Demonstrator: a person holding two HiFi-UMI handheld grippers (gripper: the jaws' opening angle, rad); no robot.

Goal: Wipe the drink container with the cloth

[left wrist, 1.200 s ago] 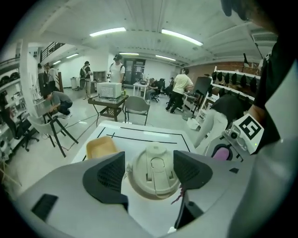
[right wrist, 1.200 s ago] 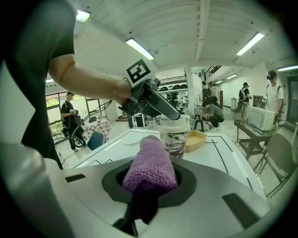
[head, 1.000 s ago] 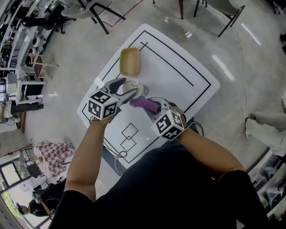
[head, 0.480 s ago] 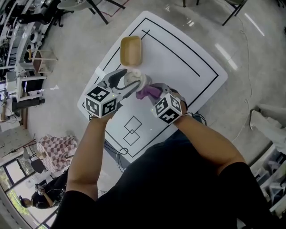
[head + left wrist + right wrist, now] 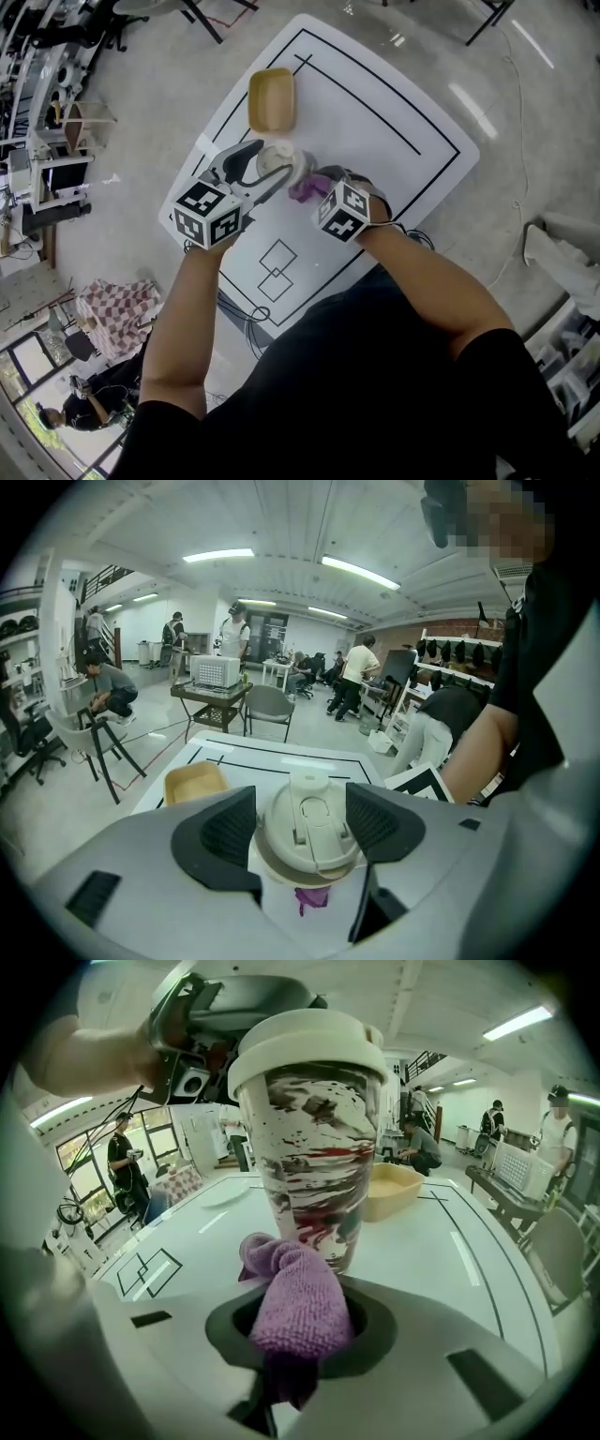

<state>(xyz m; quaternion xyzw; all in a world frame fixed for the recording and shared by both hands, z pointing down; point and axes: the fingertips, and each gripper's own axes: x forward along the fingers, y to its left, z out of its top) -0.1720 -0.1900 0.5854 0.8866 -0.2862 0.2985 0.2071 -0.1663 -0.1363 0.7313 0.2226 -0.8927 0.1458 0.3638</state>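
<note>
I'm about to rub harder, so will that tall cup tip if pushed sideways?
Alone it probably would: the cup is tall and narrows toward its base. The left claw gripping its lid likely steadies it. The cloth looks soft, so should give.

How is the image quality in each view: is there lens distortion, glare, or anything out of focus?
Left gripper view: strong fisheye bending, dark round border, bright ceiling lamps, a mosaic patch at top right. Right gripper view: same bending; the cup and the purple cloth both look clear. Head view: milder bending, glare streaks on the floor, no visible motion blur.
</note>
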